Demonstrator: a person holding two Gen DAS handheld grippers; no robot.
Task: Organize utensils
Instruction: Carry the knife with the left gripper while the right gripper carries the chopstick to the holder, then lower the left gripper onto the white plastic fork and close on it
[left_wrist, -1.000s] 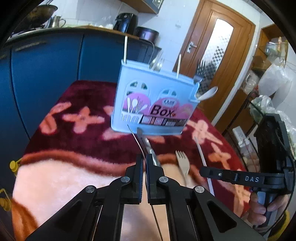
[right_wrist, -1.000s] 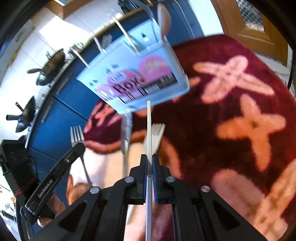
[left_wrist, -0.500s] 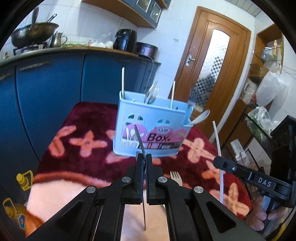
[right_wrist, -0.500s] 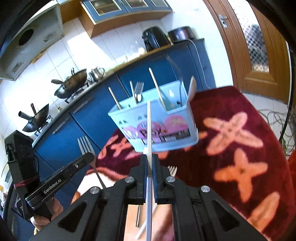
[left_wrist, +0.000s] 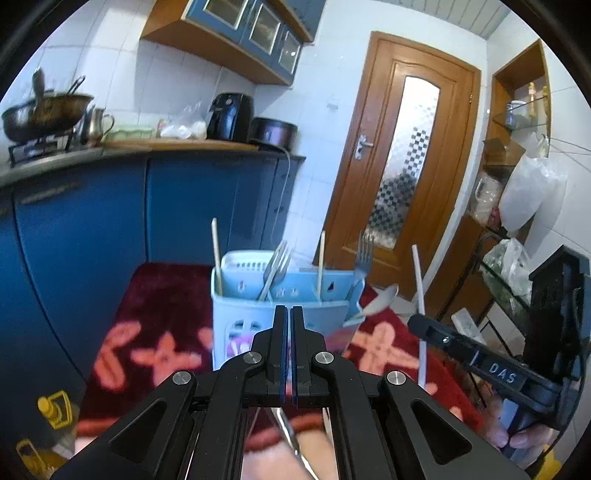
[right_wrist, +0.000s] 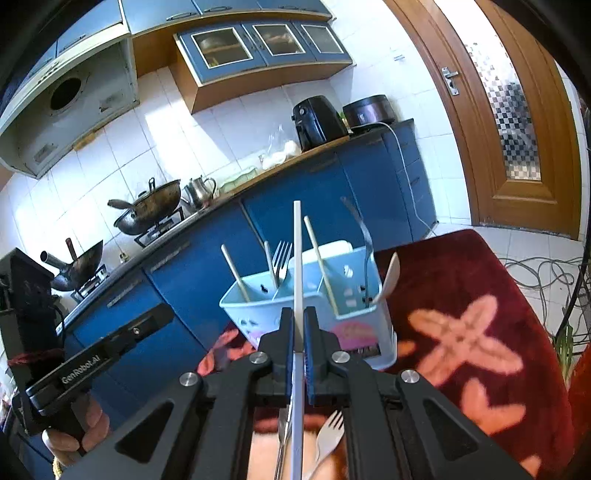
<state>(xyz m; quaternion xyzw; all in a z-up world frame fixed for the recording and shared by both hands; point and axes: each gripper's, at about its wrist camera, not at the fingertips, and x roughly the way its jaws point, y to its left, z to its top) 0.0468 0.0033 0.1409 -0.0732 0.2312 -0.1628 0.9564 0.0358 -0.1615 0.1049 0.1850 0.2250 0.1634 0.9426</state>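
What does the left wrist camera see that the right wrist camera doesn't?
Only the left wrist view shows the white plastic bag and the glass shelf above it. Only the right wrist view shows the range hood, floor cables and a pale fork lying flat. Both show the blue utensil box, the wooden door and the air fryer.

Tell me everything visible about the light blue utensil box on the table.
The utensil box is pale blue plastic with slotted walls, inner dividers and a pink label on its front. It stands upright on the dark red flowered cloth. Inside stand pale sticks, metal forks and, at one end, a spoon leaning outward. Neither gripper touches it.
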